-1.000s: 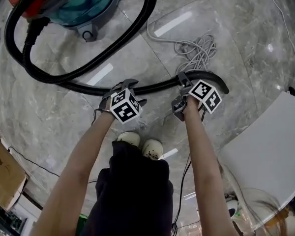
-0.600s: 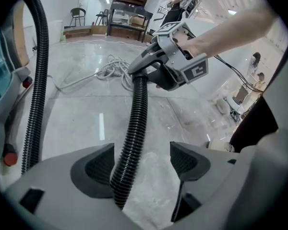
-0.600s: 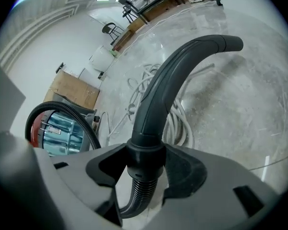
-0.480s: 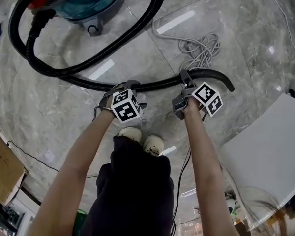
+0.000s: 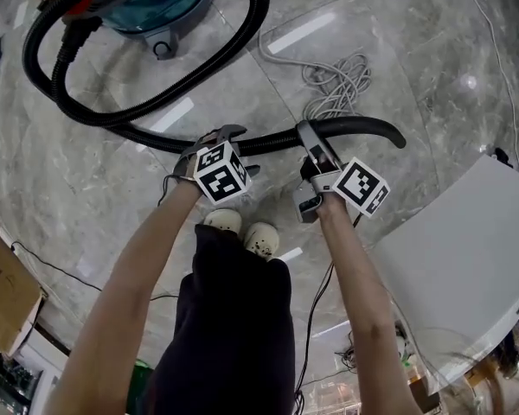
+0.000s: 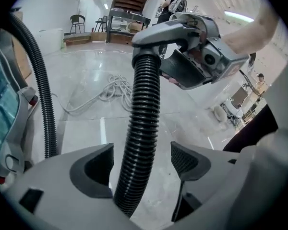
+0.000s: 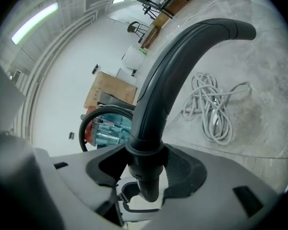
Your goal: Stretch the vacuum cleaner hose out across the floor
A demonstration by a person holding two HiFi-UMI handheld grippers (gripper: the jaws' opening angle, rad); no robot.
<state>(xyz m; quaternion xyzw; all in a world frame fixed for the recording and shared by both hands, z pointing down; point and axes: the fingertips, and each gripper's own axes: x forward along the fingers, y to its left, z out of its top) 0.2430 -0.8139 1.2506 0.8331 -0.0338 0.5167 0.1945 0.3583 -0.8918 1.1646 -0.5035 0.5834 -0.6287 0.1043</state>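
Two grips differ: right hand-held gripper (image 7: 146, 169) clamps the hose handle (image 7: 182, 47); left hand-held gripper (image 6: 141, 162), jaws apart, straddles the ribbed hose (image 6: 141, 104).

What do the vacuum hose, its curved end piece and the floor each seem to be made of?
Hose: probably flexible black plastic, matte; ribbed corrugations show it.
Curved end piece: likely rigid plastic, smooth with dull sheen.
Floor: looks like polished grey marble or marble-look tile; veining, joints, light reflections.
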